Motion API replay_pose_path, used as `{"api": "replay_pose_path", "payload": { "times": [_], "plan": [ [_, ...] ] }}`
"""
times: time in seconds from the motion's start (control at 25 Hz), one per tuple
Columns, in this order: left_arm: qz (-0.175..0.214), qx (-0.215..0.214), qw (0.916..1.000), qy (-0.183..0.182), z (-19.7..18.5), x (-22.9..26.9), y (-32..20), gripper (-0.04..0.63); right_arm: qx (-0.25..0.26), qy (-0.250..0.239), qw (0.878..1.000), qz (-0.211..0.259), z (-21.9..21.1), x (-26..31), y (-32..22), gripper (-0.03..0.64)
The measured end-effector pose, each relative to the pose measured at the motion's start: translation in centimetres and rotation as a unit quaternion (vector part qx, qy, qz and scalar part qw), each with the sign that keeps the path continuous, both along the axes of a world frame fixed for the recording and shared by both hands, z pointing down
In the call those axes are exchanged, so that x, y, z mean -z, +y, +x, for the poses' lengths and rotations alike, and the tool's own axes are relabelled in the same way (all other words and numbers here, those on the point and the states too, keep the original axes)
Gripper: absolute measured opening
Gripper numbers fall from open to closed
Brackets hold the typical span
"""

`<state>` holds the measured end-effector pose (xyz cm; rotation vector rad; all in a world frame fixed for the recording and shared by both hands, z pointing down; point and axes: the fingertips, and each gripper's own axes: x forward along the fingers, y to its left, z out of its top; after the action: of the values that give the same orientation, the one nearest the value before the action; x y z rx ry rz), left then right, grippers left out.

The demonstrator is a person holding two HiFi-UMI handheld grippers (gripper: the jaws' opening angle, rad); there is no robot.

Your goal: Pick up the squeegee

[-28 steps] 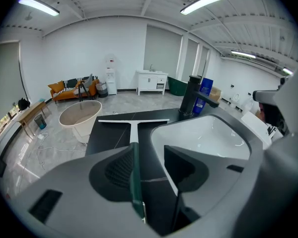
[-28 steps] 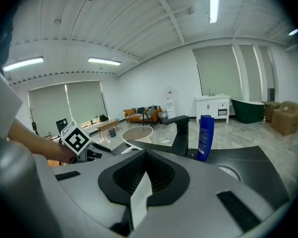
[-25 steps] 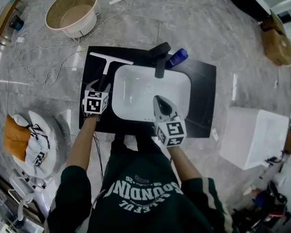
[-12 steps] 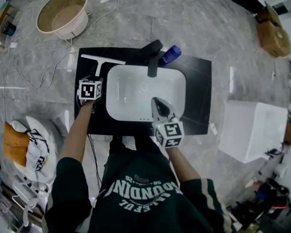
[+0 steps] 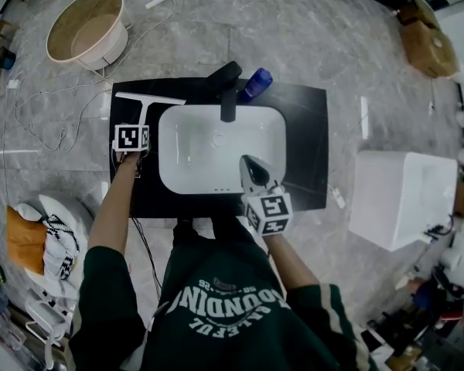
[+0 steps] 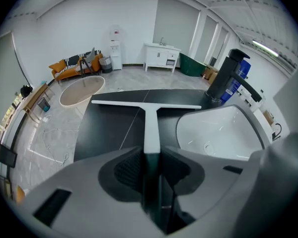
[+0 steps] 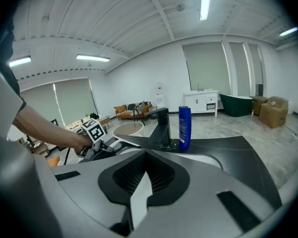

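Observation:
The squeegee (image 5: 143, 108), a white T-shaped blade on a handle, lies on the black counter (image 5: 309, 145) to the left of the white sink (image 5: 164, 134). My left gripper (image 5: 138, 124) points steeply down at it. In the left gripper view the squeegee (image 6: 150, 120) runs straight away from me, its handle end between the jaws of the left gripper (image 6: 150, 151). The jaws are closing and the pads lie against both sides of the handle. My right gripper (image 5: 248, 163) hovers over the sink's near rim, shut and empty, also seen as the right gripper (image 7: 144, 156).
A black faucet (image 5: 226, 91) and a blue bottle (image 5: 257, 83) stand at the sink's far edge. On the floor are a round tub (image 5: 85, 25) with cables at the far left and a white box (image 5: 406, 195) at the right.
My left gripper has moved away from me along the counter and down onto the squeegee's handle, and its jaws have narrowed around it. The right gripper has shifted only slightly.

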<state>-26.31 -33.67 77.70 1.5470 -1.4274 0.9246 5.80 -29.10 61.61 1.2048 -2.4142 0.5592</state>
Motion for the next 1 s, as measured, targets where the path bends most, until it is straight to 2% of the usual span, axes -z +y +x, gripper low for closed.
{"api": "replay_pose_path", "payload": {
  "times": [0.04, 0.56, 0.8, 1.0],
  "plan": [
    [0.0, 0.005, 1.0, 0.0, -0.1, 0.0, 0.0, 0.096, -0.001, 0.0, 1.0, 0.0, 0.3, 0.0, 0.0, 0.0],
    [0.045, 0.063, 0.997, -0.002, 1.5, 3.5, 2.3, 0.091, 0.002, -0.001, 1.0, 0.008, 4.0, 1.2, -1.4, 0.0],
    [0.086, 0.091, 0.9921, 0.001, 3.2, 7.2, 4.1, 0.091, 0.027, -0.015, 0.999, 0.029, 4.7, 2.6, -2.8, 0.0],
    [0.136, 0.104, 0.9852, 0.007, 5.1, 10.5, 5.5, 0.091, 0.052, -0.024, 0.997, 0.043, 4.7, 3.6, -3.5, 0.0]
  ]
}}
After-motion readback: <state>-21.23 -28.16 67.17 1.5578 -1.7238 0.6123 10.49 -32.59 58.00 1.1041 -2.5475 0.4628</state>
